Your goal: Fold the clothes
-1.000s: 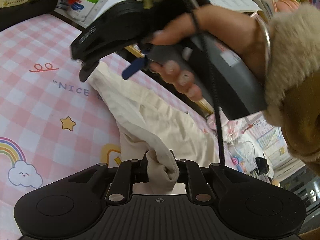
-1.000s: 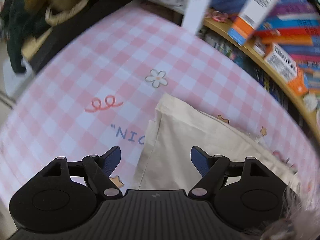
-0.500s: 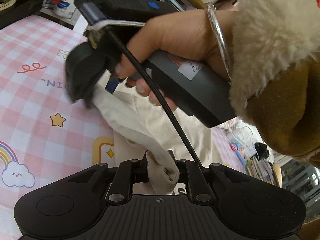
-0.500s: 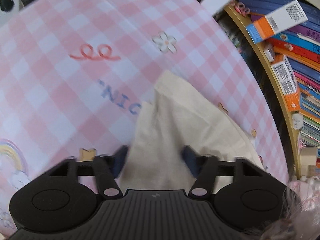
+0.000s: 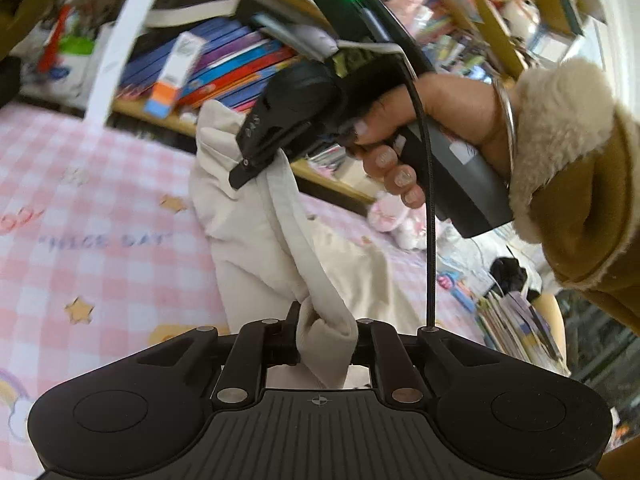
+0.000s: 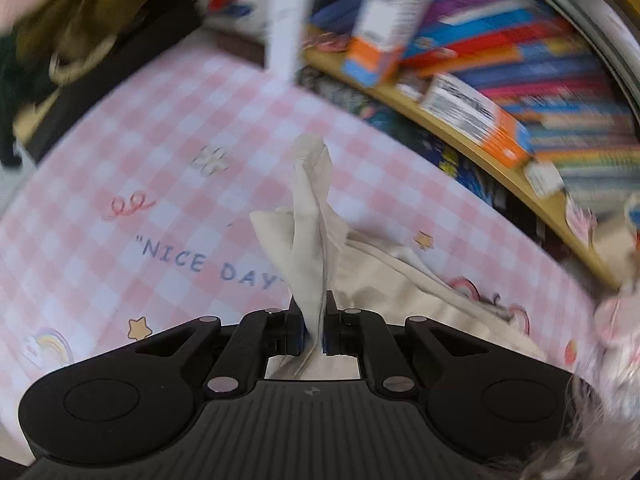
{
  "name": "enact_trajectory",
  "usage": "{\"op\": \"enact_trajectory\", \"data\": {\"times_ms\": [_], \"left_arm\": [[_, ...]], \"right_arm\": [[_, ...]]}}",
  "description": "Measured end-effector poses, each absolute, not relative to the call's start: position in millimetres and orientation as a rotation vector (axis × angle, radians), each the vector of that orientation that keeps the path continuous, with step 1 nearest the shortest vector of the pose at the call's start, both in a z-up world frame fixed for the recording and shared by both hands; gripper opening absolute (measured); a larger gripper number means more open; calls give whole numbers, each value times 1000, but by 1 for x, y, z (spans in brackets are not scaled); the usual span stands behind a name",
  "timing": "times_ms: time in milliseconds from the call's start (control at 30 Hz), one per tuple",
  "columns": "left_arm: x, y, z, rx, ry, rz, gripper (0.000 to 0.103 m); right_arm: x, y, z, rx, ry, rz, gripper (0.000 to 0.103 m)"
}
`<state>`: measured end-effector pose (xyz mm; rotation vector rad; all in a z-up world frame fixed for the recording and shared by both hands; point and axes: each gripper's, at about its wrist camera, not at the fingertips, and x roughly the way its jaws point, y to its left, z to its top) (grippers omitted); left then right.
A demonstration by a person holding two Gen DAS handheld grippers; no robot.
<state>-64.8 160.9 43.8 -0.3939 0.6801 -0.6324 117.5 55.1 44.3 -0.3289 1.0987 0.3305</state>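
Observation:
A cream garment (image 5: 256, 236) hangs lifted off the pink checked cloth (image 5: 100, 216), its lower part still resting there. My left gripper (image 5: 326, 344) is shut on a bunched corner of it. In the left wrist view my right gripper (image 5: 256, 164), held in a hand with a fur cuff, pinches another edge higher up. In the right wrist view the right gripper (image 6: 314, 326) is shut on a thin fold of the garment (image 6: 312, 220), which stands up between the jaws.
A low wooden shelf (image 6: 480, 148) packed with books and boxes runs along the far edge of the cloth. A white post (image 6: 286, 20) stands at the back. A pink soft toy (image 5: 396, 216) lies at the right. Dark clothing (image 6: 60, 40) is heaped at the back left.
My right gripper has closed on the garment's edge and lifted it up off the cloth. My left gripper has kept its hold on the corner.

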Motion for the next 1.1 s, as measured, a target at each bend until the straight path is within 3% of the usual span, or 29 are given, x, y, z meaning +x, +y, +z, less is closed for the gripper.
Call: {"op": "enact_trajectory", "data": {"times_ms": [400,600,967,1100], "left_arm": [[-59,78,79,-280,654,-664,12],[-61,12,73,-270,732,-628,12],[-65,-79,10,-142,971,-432,15],[-71,-92,2,-107,992,-367,19]], "right_arm": [[105,-65,75,-127,973,376,7],[97,-143,75,-17,925,438,7],[89,-270,-38,338,1071,418,8],[83,-300,-71,501,1084,422,13]]}}
